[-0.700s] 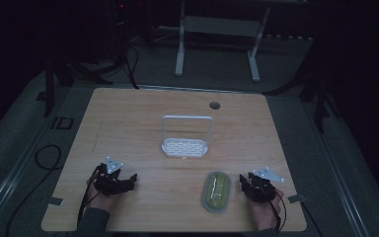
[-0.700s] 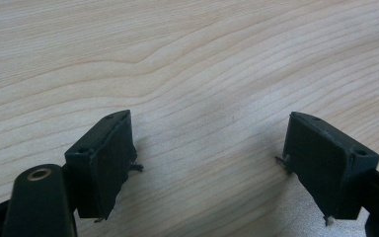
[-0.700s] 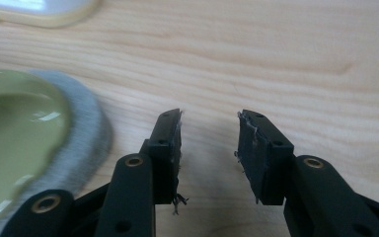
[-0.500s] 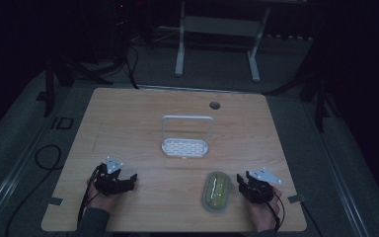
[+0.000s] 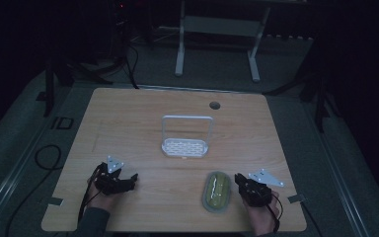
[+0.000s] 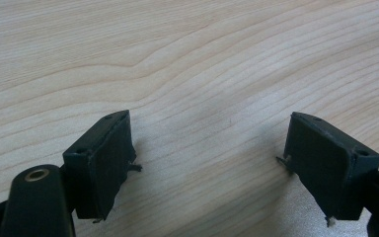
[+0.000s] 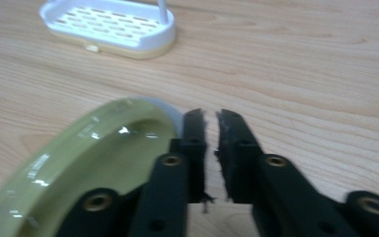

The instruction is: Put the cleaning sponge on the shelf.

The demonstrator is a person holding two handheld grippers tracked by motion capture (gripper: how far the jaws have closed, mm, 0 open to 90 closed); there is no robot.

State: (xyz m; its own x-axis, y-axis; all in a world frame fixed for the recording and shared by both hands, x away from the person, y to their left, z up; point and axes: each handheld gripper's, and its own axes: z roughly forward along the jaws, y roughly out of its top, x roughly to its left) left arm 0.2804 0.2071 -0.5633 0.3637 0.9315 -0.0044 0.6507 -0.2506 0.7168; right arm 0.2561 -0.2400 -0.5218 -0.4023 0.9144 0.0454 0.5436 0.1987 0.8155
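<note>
While the wooden table (image 5: 128, 123) holds a white rack (image 5: 184, 147) at its middle, the green dish (image 5: 216, 190) lies nearer the person. Just beside it, the right gripper (image 7: 210, 114) is nearly closed on nothing; it could knock the dish aside. Left gripper (image 6: 207, 136) gapes, empty.

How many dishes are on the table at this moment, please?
2: a green oval dish at the near edge beside the right gripper, and a white slotted dish with a handle at the table's middle.
</note>
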